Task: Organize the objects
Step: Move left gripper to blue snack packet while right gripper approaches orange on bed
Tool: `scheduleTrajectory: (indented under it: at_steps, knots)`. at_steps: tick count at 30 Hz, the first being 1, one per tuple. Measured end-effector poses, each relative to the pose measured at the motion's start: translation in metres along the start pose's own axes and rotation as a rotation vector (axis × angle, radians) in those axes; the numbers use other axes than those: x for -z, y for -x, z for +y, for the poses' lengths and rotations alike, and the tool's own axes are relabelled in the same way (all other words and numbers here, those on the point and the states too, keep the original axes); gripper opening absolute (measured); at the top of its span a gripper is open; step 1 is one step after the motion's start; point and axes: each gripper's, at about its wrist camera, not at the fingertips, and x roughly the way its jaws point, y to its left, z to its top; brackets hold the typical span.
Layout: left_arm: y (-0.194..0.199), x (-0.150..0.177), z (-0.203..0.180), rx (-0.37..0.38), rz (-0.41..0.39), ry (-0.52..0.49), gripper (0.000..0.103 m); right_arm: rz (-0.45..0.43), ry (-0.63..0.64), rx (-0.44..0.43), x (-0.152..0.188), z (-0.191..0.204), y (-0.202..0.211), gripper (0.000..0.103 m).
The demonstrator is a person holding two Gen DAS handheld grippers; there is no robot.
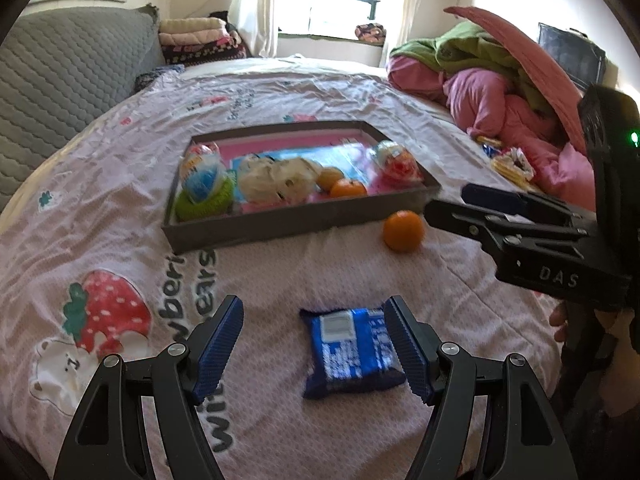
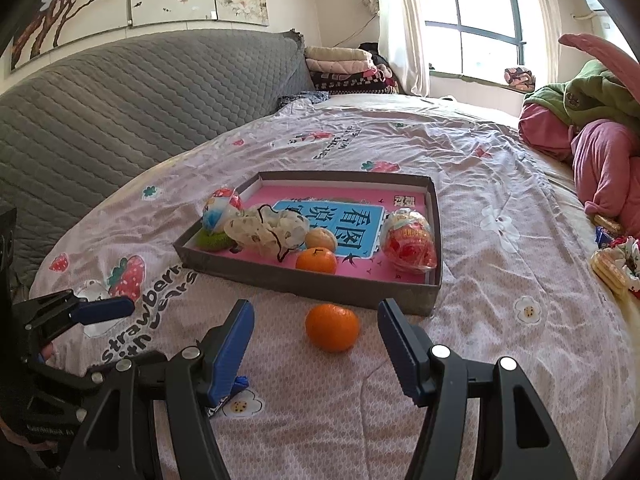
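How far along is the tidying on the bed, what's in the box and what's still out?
Done: the grey box already holds an orange, a crumpled bag and two wrapped toys. In hand: nothing yet; the left gripper is open around the blue snack packet, and the right gripper is open, pointed at the loose orange. Left: both of those, plus snacks near the pink clothes.

Both wrist views facing tray (image 1: 288, 224)
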Motion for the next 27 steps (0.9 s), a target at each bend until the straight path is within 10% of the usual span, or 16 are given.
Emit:
scheduleTrajectory:
  at_steps: [27]
  knots:
    - [-0.038,0.024,-0.015,0.026,0.119,-0.011,0.074,0.118,0.025,0.036,0.014,0.000,-0.046,0.064]
